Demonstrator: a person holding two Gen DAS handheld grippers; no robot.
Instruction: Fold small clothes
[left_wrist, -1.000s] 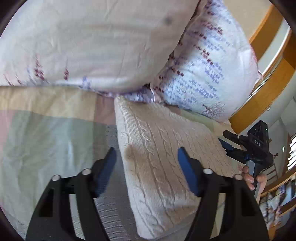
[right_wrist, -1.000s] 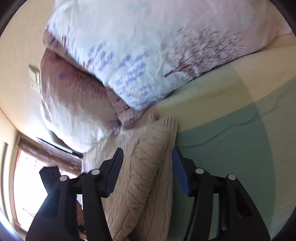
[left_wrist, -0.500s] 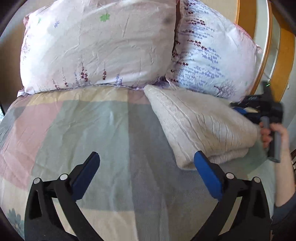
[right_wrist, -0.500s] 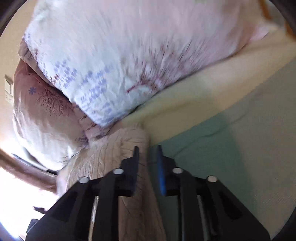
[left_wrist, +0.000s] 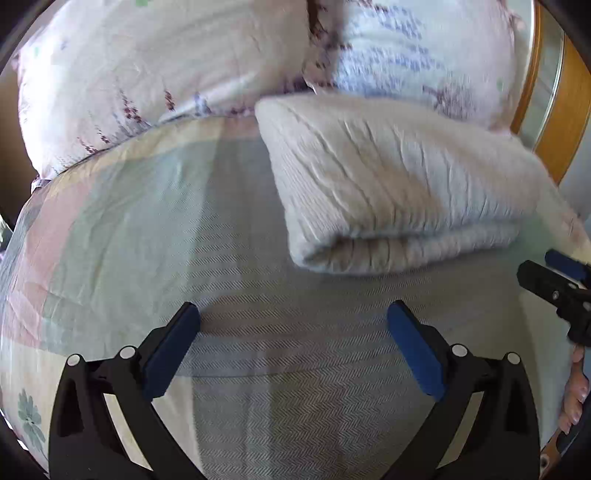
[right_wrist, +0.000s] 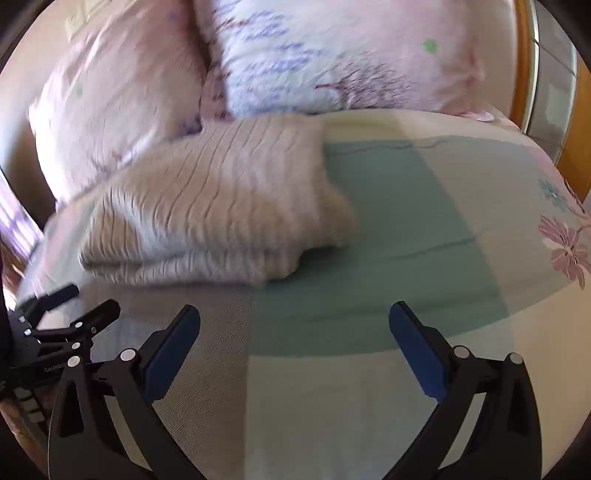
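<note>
A cream cable-knit sweater (left_wrist: 391, 184) lies folded in a thick rectangle on the bed, its far edge against the pillows. It also shows in the right wrist view (right_wrist: 221, 206). My left gripper (left_wrist: 293, 328) is open and empty, hovering over the bedspread a short way in front of the sweater. My right gripper (right_wrist: 294, 328) is open and empty, in front of and to the right of the sweater. The right gripper shows at the right edge of the left wrist view (left_wrist: 557, 284); the left gripper shows at the left edge of the right wrist view (right_wrist: 59, 325).
Two floral pillows (left_wrist: 166, 66) (left_wrist: 417, 55) stand behind the sweater. The bedspread (right_wrist: 388, 221) has pastel green, pink and cream patches with flowers. A wooden frame (left_wrist: 565, 99) runs along the right side.
Both grippers have pulled back from the sweater. The right gripper, nearly shut half a second ago, has opened wide. The sweater stays folded by the pillows.
</note>
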